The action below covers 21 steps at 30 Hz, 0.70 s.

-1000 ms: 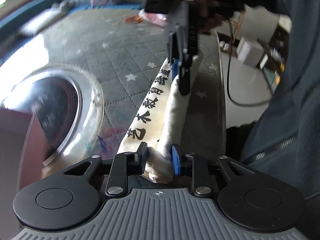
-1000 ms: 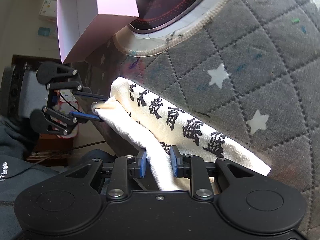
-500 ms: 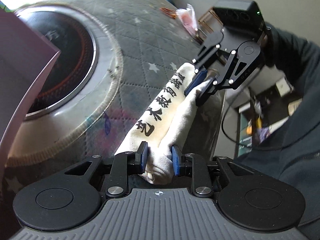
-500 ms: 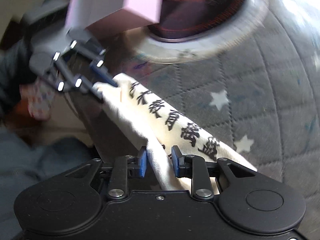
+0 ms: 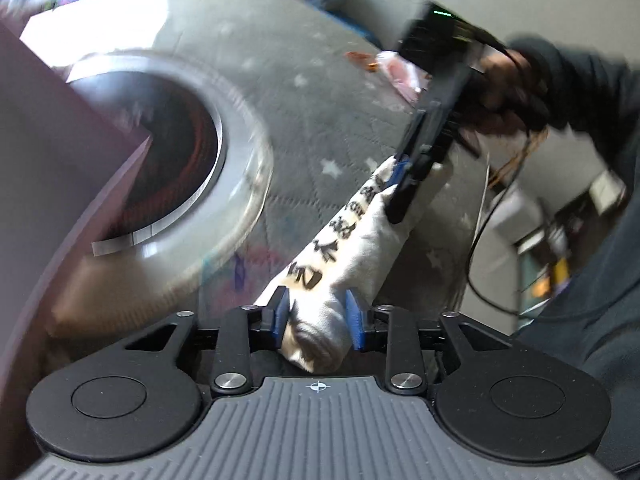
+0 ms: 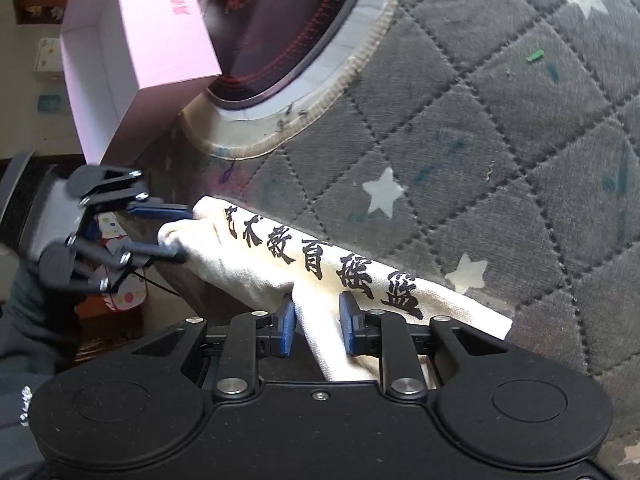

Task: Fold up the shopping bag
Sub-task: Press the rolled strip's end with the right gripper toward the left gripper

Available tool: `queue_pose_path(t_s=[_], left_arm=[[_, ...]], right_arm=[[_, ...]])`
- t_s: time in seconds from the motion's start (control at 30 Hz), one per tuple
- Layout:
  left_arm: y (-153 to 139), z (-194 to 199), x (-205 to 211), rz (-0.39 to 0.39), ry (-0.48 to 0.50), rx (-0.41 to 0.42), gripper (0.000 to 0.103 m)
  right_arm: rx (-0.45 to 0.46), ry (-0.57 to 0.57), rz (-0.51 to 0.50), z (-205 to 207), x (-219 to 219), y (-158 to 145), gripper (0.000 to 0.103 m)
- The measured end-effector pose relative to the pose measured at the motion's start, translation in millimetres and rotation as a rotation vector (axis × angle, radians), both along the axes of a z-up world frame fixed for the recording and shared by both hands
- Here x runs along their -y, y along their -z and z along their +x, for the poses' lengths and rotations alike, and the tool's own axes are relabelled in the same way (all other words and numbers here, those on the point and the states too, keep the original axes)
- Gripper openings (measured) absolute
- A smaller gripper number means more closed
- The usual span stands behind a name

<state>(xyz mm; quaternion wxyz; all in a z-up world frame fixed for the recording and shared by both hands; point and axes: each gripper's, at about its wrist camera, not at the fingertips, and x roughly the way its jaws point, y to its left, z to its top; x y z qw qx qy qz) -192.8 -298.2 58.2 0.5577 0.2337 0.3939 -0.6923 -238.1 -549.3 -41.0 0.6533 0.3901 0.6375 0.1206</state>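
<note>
The shopping bag (image 5: 352, 236) is white canvas with black characters, folded into a long narrow strip over the edge of a grey quilted star-pattern cover (image 6: 500, 128). My left gripper (image 5: 317, 316) holds one bunched end of it; its jaws are opening, and the cloth still fills the gap and touches both pads. The right gripper (image 5: 394, 188), held by a person's hand, grips the far end. In the right wrist view, the right gripper (image 6: 318, 320) is closing on a fold of the bag (image 6: 320, 260), while the left gripper (image 6: 186, 236) clamps the opposite end.
A round dark glass panel (image 6: 280, 20) sits in the cover behind the bag, with a pink box (image 6: 160, 32) leaning over it. The cover's edge drops off beside the bag. A black cable (image 5: 480, 240) and a dark sleeve (image 5: 580, 80) are to the right.
Both grippers rolled and shifted, still holding the bag stretched between them. The left jaws now stand a little wider around the bunched end. The bag stays by the cover's edge.
</note>
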Motion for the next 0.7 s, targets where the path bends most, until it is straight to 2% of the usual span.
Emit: queue_pose_path(t_s=[0.07,0.17,0.3,0.37,0.43,0.47,0.6,0.63,0.7], left_arm=[[-6,-12,7,-0.035,0.046,0.031,0.036],[-9,-26,20,-0.09,0.1,0.018,0.033],[10,-40,42,-0.08,0.135,0.061,0.024],[12,-40,45,-0.097,0.121,0.056,0.024],[13,-38,47,-0.095,0.106,0.061,0.018],[16,-37,49,-0.076,0.09,0.102,0.018],[18,-37,51,-0.062,0.072,0.092,0.018],[18,-40,52,-0.064,0.07,0.094,0.012],[3,-47,45,-0.127,0.063,0.121,0.011]], right_arm=[[-0.002,-0.001,0.003,0,0,1,0.024],[0.003,-0.002,0.0,0,0,1,0.024],[0.011,-0.004,-0.003,-1,-1,1,0.024],[0.015,-0.006,-0.005,-1,-1,1,0.024],[0.02,-0.009,-0.003,0,-1,1,0.024],[0.023,-0.013,-0.003,0,-1,1,0.024],[0.044,-0.032,-0.008,2,-2,0,0.023],[0.042,-0.02,0.003,1,0,2,0.023],[0.04,-0.006,0.02,0,3,4,0.023]])
